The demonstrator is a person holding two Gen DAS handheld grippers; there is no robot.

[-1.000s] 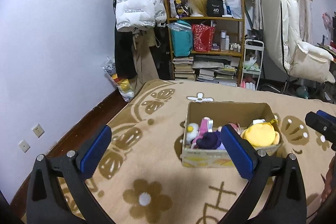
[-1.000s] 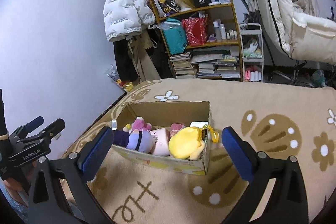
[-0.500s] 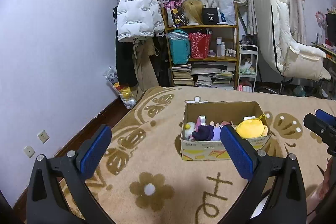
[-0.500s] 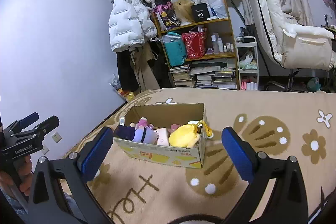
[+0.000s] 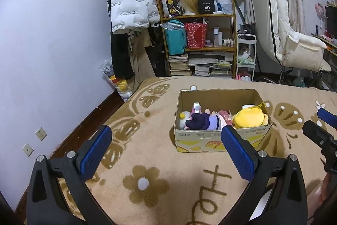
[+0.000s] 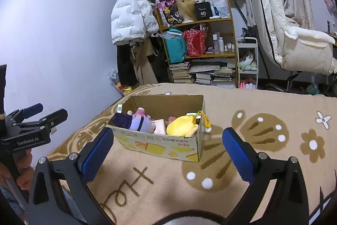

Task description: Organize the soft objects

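Blanket (image 5: 147,153) in tan, flower-printed, carries the cardboard box (image 5: 219,140) at its middle, soft toys (image 5: 248,118) packed inside. Left gripper (image 5: 166,148) and right gripper (image 6: 168,151) hover short of it, fingers spread wide, empty. Seemingly sorted: withdraw level, clear of the rim.

A tan plush blanket (image 5: 147,153) carries brown flowers with white centres, butterflies and lettering. The brown cardboard box (image 6: 160,143) has yellow and orange print on its side. Inside it lie a bright yellow plush toy (image 5: 249,118), a purple and navy soft doll (image 5: 202,121) and a pale pink item (image 6: 159,125), perhaps plush. Both grippers have blue finger pads (image 5: 94,152) on black frames.
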